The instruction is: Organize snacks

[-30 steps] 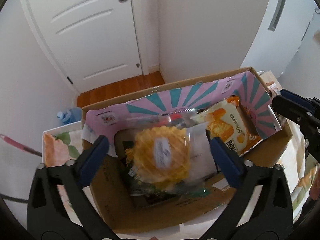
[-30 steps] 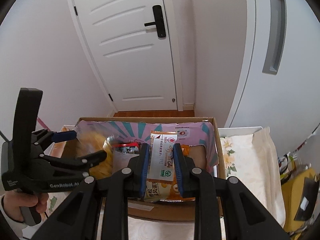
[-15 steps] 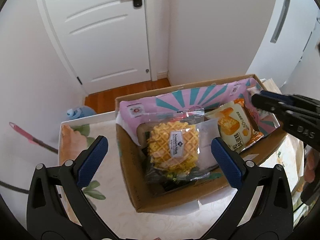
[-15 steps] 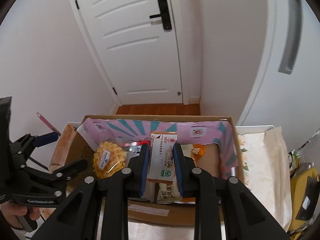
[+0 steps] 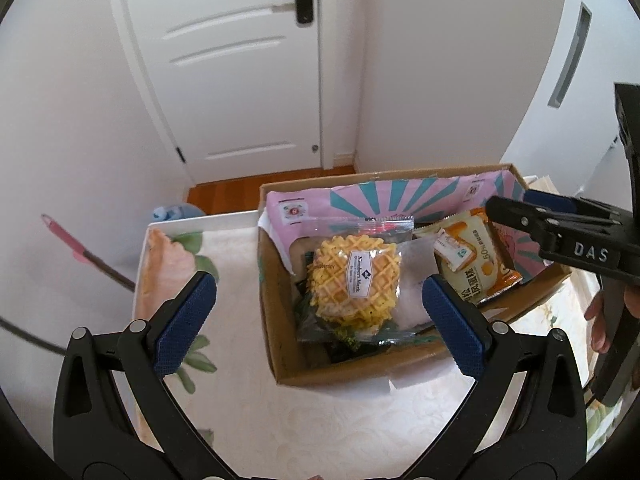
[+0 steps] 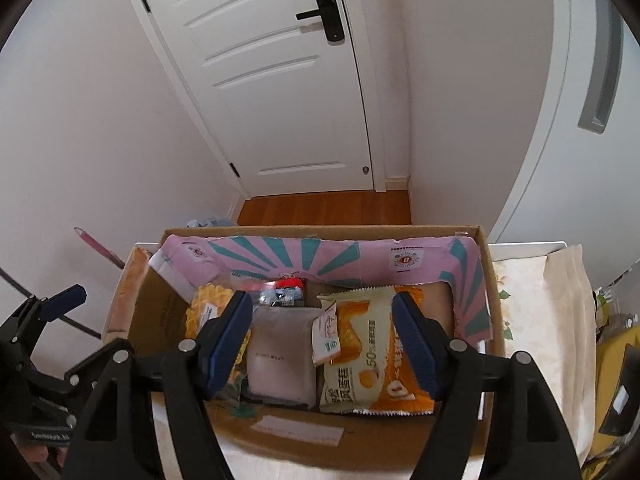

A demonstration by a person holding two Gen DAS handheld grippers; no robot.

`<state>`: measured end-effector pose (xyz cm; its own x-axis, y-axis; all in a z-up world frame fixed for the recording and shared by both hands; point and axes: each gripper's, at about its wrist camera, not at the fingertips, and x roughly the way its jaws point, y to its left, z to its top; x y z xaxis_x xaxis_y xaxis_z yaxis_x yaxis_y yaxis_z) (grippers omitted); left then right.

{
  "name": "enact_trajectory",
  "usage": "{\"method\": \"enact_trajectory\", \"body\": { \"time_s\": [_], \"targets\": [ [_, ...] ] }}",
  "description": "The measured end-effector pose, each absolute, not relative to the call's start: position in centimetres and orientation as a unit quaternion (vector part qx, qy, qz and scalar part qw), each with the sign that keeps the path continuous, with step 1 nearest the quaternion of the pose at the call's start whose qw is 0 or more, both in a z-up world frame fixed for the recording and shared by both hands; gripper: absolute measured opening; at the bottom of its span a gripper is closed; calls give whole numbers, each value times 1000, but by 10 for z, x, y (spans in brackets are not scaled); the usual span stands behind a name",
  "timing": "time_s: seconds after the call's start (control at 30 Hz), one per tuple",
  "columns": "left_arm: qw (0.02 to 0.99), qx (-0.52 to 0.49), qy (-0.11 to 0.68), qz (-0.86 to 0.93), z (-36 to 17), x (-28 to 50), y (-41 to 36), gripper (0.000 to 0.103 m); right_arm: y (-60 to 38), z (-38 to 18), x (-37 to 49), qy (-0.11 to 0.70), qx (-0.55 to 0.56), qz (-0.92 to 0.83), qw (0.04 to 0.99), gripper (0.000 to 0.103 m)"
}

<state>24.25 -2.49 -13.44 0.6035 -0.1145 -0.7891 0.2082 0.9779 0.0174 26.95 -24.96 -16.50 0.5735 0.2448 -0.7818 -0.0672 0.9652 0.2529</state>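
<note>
A cardboard box [image 5: 280,344] [image 6: 486,264] with a pink and teal lining stands on the table and holds several snacks. A yellow waffle pack [image 5: 354,276] [image 6: 202,308] lies at its left, a pale grey pouch [image 6: 280,356] in the middle, an orange and white pack [image 6: 372,356] [image 5: 476,256] at the right. A small white snack bar [image 6: 326,330] [image 5: 452,246] lies on the orange pack. My left gripper [image 5: 320,320] is open and empty before the box. My right gripper [image 6: 322,344] is open and empty above the box.
The table wears a floral cloth [image 5: 192,292] [image 6: 532,320]. A white door [image 6: 280,80] and wooden floor [image 6: 324,208] lie beyond. A pink-handled stick [image 5: 76,250] leans at the left. A blue bottle [image 5: 176,214] stands behind the table.
My right gripper opened and dropped the small white snack bar onto the orange pack. My left gripper let go of the waffle pack and drew back and left from the box.
</note>
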Motion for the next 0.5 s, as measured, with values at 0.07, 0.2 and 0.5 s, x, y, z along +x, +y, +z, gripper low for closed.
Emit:
{"method": "enact_trajectory", "body": {
  "time_s": [0.07,0.2,0.5],
  "targets": [
    [897,49,431,-84,-127,234,-25,102,-251,-159,261,448,93,91,884,68],
    [905,41,418,-71,-110,213,-26,102,-254,-140,236,428,74,97,895,68],
    [936,9,348,-50,-52,150,-37,102,-267,-85,166,366,30,98,925,68]
  ]
}}
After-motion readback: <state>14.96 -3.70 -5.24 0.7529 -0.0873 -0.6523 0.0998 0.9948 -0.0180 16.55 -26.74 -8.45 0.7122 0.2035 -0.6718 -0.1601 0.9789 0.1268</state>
